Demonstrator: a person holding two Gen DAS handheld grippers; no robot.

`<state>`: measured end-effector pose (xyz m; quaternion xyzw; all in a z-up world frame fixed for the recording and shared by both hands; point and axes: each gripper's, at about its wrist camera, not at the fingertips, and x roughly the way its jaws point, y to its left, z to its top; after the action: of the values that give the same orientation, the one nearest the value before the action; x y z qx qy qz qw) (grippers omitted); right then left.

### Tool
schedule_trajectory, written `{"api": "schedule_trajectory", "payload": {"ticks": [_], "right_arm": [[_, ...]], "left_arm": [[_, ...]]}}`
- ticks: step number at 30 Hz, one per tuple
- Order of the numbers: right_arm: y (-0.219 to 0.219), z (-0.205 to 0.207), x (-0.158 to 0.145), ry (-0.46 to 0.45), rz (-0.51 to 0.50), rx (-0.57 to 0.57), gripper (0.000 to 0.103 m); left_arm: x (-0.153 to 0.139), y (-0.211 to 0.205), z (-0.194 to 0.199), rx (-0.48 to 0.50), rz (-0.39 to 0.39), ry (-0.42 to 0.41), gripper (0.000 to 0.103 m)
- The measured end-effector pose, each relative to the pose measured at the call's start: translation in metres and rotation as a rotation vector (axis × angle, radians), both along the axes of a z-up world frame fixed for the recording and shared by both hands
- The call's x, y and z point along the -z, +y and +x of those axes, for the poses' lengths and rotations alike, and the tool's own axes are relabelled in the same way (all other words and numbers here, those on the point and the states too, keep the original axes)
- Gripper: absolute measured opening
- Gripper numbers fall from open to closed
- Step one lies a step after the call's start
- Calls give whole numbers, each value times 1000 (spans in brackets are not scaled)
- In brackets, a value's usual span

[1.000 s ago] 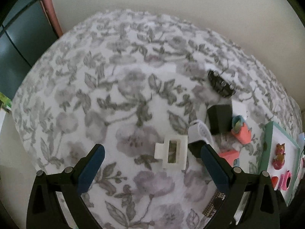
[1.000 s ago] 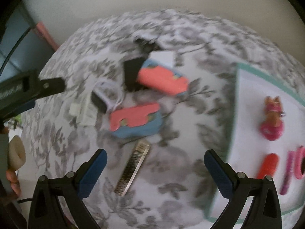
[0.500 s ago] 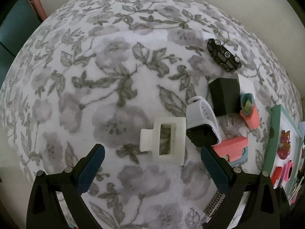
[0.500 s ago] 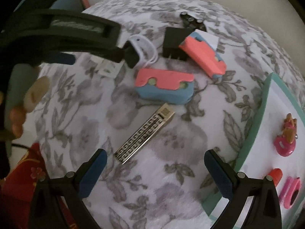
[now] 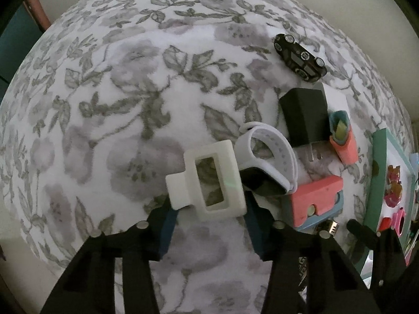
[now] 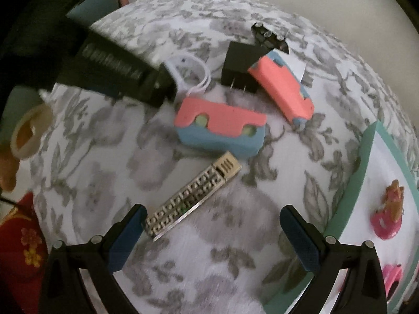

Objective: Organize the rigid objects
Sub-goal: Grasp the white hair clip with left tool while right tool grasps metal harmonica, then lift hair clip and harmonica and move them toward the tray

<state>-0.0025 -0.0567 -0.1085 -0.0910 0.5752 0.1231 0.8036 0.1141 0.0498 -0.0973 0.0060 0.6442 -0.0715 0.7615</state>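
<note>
A white rectangular hair clip (image 5: 209, 180) lies on the floral cloth. My left gripper (image 5: 210, 217) points down over it. Its jaws are closing, with the clip between them and the blue pads (image 5: 167, 225) against its two sides. A white-strapped smartwatch (image 5: 269, 162) touches the clip's right edge. In the right wrist view a patterned metal bar (image 6: 193, 196) lies slantwise. My right gripper (image 6: 213, 225) hangs open just above its lower end, holding nothing. The left fingertip (image 6: 133, 225) is near the bar's lower tip.
A black charger (image 5: 303, 115), a black toy car (image 5: 298, 57) and two pink-and-blue blocks (image 6: 220, 128) (image 6: 282, 86) crowd the cloth's right side. A teal-rimmed tray (image 6: 364, 157) with pink toys borders the far right. A person's hand shows at the left edge of the right wrist view.
The left jaws went from wide apart to narrow around the white clip, and that gripper sank closer to it. The right gripper rolled and drew nearer to the metal bar.
</note>
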Motion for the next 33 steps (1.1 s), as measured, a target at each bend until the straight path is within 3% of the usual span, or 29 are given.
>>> {"api": "schedule_trajectory", "payload": {"ticks": [14,16,25,33], "right_arm": [[-37,37,-20,-68,86,86,97],[-36,32,-25,-66,117,58,97],[-19,8,-21,-45,72,-101,97],[-22,8,-9,-46,-1,-113,97]], "left_arm": [[-9,4,-3,8,16,-21,47],[-12,8,-10,15,30,-20,47],[-13,-8,-32,47,68,-14,47],[-12,-14,-36,58,85,-9,47]]}}
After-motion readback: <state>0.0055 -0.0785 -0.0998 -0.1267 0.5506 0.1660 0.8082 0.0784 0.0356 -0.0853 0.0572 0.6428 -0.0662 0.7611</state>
